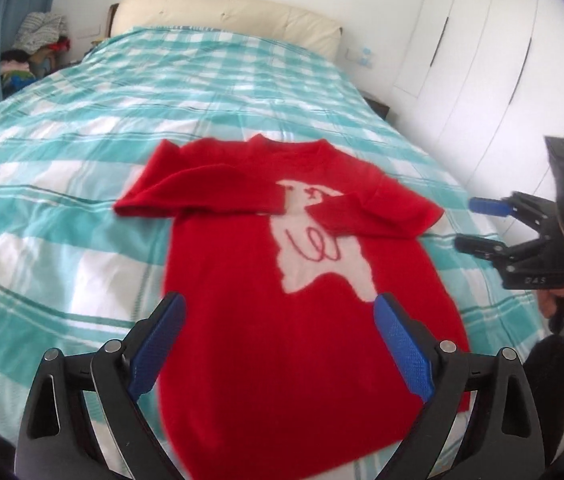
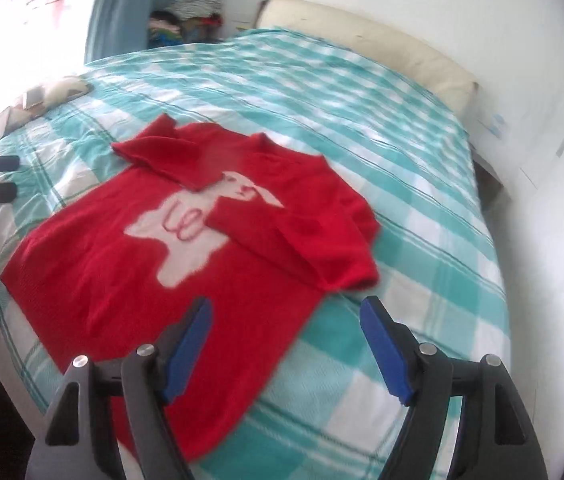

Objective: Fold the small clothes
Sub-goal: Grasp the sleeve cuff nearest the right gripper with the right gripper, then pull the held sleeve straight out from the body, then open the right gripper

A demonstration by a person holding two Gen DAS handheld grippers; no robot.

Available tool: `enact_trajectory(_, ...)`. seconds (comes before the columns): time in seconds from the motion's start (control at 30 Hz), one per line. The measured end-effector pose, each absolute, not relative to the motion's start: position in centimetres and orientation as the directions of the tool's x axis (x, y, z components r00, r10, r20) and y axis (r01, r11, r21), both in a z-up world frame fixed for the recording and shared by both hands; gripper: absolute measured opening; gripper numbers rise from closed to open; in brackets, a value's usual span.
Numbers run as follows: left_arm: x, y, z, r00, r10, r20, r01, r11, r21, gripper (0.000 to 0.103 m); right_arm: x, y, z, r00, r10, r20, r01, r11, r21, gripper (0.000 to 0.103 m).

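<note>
The sweater (image 1: 250, 280) lies flat on the bed (image 1: 62, 168), both sleeves already crossed over its chest, ready for a body fold. The left claw (image 1: 278, 344) hangs released over its hem; the right claw (image 2: 285, 344), also released, straddles its side edge.

checked bedspread (image 1: 82, 120), cream headboard (image 1: 226, 16), white wardrobe (image 1: 481, 40).
</note>
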State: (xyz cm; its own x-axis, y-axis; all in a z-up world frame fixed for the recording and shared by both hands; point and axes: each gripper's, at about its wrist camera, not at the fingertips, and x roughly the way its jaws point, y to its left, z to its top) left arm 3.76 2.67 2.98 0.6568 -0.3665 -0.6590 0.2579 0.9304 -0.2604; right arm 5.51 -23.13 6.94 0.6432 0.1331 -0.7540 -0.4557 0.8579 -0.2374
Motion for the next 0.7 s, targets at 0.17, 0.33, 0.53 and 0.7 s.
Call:
enact_trajectory(0.17,5.5,0.6,-1.3,0.595,-0.294,-0.748,0.231,0.954,-0.192,0.096,12.9,-17.6,1.5,0.536,0.173,-0.826,-0.565,0.801,-0.199,0.06)
enact_trajectory(0.33,5.3,0.7,-2.1,0.589,-0.26,-0.765,0.219,0.963,-0.158,0.096,16.8,-15.7,-4.1,0.472,0.149,-0.869,-0.571,0.803,-0.172,0.045)
enact_trajectory(0.53,5.3,1.7,-2.2,0.576,-0.268,-0.773,0.183,0.963,-0.197,0.096,17.4,-24.8,1.4,0.615,0.183,-0.767,-0.332,0.942,-0.042,0.007)
enact_trajectory(0.7,5.3,2.2,-2.1,0.572,-0.28,-0.771,0.155,0.96,-0.234,0.096,14.1,-42.1,7.9,0.773,-0.01,-0.634,0.116,0.985,0.126,0.007)
